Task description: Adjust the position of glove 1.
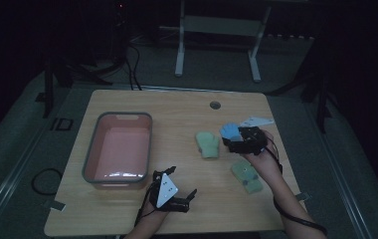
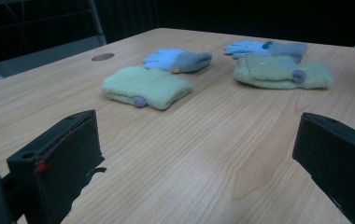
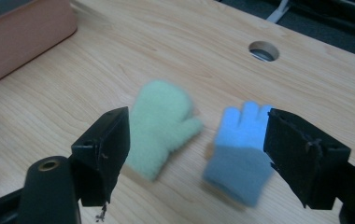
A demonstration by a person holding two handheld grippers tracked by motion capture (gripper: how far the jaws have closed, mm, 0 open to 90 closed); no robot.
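A pale green mitten (image 1: 208,144) lies flat at mid-table, with a blue glove (image 1: 231,131) just right of it. My right gripper (image 1: 230,140) hovers over the blue glove, open. In the right gripper view the green mitten (image 3: 161,126) and the blue glove (image 3: 241,149) both lie below the spread jaws of the right gripper (image 3: 199,135). A second green mitten (image 1: 246,175) lies nearer the front right. My left gripper (image 1: 179,182) rests low near the front edge, open and holding nothing. The left gripper view shows the left gripper (image 2: 194,163), two green mittens (image 2: 145,86) (image 2: 283,72) and two blue gloves (image 2: 178,59) (image 2: 264,48) farther off.
A pink bin (image 1: 91,158) with a grey rim stands on the left half of the table, nothing inside it. A round cable hole (image 1: 215,105) sits near the far edge. A desk frame stands beyond the table on the floor.
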